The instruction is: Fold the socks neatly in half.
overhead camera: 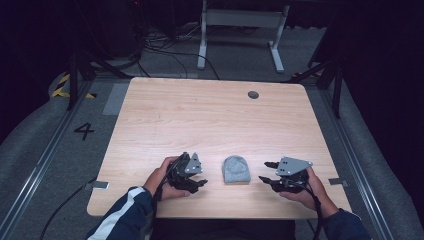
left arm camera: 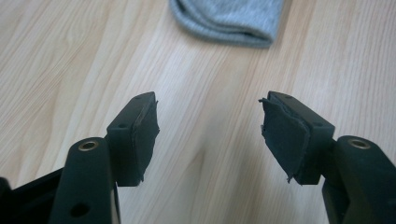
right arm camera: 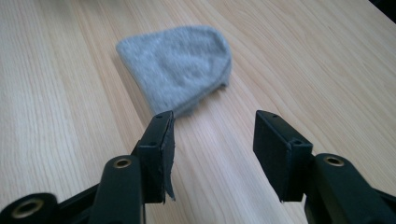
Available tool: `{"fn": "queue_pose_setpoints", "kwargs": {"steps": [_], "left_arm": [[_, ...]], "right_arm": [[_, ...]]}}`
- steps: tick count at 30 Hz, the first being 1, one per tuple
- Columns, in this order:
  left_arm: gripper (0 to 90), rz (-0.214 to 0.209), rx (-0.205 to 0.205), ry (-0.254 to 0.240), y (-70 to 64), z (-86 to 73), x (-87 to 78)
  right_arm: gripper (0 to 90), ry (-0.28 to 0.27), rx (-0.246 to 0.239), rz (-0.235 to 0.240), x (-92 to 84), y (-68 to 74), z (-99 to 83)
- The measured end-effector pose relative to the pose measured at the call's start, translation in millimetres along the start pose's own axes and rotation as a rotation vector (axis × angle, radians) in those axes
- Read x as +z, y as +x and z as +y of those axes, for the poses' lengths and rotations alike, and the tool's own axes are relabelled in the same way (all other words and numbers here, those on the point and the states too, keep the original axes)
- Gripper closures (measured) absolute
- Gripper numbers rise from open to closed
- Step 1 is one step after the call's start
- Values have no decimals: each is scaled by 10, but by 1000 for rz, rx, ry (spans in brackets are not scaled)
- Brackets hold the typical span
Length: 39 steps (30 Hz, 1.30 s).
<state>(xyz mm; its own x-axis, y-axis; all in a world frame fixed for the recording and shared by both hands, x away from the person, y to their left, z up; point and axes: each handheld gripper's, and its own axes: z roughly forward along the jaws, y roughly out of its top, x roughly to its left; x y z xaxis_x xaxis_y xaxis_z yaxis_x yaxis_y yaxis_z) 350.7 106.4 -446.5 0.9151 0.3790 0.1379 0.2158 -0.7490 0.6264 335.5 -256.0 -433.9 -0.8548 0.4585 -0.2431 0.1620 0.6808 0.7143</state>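
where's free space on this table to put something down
The light wooden table is bare from its far edge with the round grommet hole to mid-table. The near edge is crowded: folded grey knit cloth between left gripper and right gripper.

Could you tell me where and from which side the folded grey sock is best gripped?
Probably at the straight folded edge nearest the person: the grey sock lies flat between both open grippers, so the right gripper, already facing it, could pinch that thicker edge from its own side.

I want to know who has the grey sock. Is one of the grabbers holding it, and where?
Neither. The left gripper and right gripper are both open, and the grey folded sock lies loose on the table between them.
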Motion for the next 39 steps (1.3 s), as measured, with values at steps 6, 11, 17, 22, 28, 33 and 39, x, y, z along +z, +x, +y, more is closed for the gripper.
{"fn": "queue_pose_setpoints", "kwargs": {"steps": [6, 11, 17, 22, 28, 33, 39], "left_arm": [[352, 32, -53, 3, 57, -222, -121], [340, 57, -76, 4, 67, -379, -190], [336, 76, -136, -18, 80, -570, -348], [328, 98, -181, -16, 108, -769, -458], [312, 127, -252, -36, 178, -994, -611], [292, 152, -302, -43, 279, -1202, -743], [283, 164, -394, -52, 390, -1496, -817]], "right_arm": [[479, 12, 45, -40, -147, -72, -220], [472, 25, 88, -75, -276, -126, -427], [460, 44, 135, -110, -350, -180, -647], [450, 64, 182, -128, -395, -215, -797], [417, 73, 240, -152, -503, -266, -981], [400, 79, 312, -169, -597, -297, -1187], [372, 74, 406, -183, -694, -328, -1396]]}}
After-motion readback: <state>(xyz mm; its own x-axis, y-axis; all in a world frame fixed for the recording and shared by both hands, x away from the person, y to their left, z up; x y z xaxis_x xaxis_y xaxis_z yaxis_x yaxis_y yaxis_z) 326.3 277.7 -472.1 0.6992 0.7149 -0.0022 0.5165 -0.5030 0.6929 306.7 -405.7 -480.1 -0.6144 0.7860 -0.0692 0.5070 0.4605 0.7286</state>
